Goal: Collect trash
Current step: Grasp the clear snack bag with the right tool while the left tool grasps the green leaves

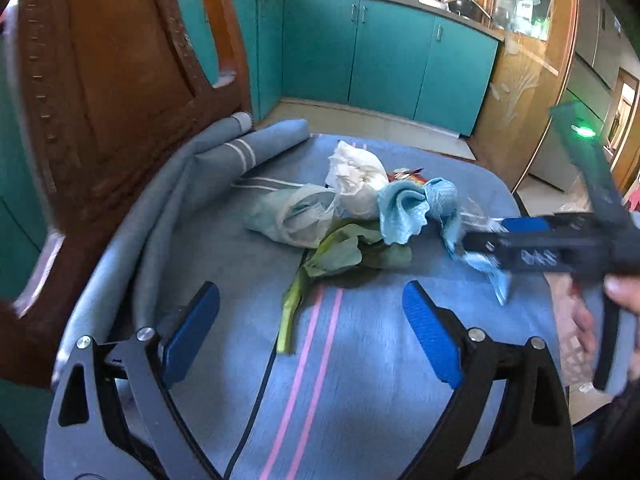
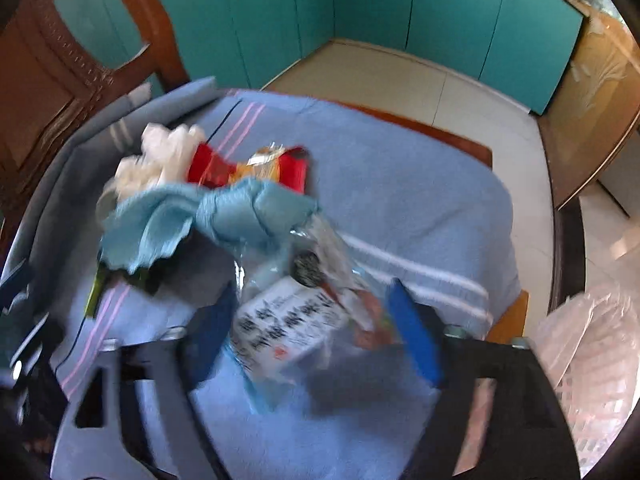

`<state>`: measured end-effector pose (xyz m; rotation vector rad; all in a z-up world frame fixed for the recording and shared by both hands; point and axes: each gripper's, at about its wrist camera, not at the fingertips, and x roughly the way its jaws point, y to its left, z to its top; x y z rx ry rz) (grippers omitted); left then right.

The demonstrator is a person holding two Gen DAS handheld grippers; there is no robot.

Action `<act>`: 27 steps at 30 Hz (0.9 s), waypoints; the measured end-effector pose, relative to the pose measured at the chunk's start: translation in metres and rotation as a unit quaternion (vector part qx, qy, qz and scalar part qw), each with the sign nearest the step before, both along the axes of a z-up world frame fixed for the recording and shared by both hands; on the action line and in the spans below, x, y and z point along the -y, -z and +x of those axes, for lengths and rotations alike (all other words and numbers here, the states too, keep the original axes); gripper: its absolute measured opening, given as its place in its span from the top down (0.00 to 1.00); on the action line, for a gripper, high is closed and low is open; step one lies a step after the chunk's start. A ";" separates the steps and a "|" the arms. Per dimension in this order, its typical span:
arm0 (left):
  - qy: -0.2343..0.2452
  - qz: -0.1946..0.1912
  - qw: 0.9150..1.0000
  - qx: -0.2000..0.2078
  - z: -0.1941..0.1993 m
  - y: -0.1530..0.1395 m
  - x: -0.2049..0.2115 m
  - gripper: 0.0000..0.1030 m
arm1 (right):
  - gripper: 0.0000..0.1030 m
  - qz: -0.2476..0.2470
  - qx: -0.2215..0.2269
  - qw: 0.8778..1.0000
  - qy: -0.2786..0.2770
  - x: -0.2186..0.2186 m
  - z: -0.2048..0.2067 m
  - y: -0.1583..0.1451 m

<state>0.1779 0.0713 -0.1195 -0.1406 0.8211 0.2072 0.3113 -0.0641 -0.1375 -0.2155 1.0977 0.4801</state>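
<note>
Nearby, a wooden chair [image 1: 100,92] crowds the trash-strewn blue tablecloth [image 1: 360,360].

Ahead of your left gripper [image 1: 312,332] lies a limp green leaf stalk [image 1: 320,264], stem pointing back toward it. Beyond that sit a crumpled white tissue [image 1: 356,184], a pale mesh bag [image 1: 296,216] and a twisted light-blue cloth [image 1: 416,208]. Between your right gripper's [image 2: 312,336] blue fingers [image 2: 414,332] lies a clear printed wrapper [image 2: 292,320]; a red packet [image 2: 248,168] lies further off.
</note>
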 end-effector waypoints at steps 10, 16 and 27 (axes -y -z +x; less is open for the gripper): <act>0.016 -0.018 0.999 -0.045 0.050 0.036 -0.007 0.11 | 0.55 0.051 -0.046 0.997 -0.024 0.037 -0.040 -0.008; 0.029 0.004 0.998 -0.055 0.053 0.049 0.000 0.55 | 0.33 0.069 -0.032 0.997 -0.027 0.046 -0.049 -0.020; 0.045 -0.001 0.997 -0.059 0.013 0.034 0.009 0.87 | 0.17 0.029 -0.002 0.997 -0.065 0.038 -0.073 -0.026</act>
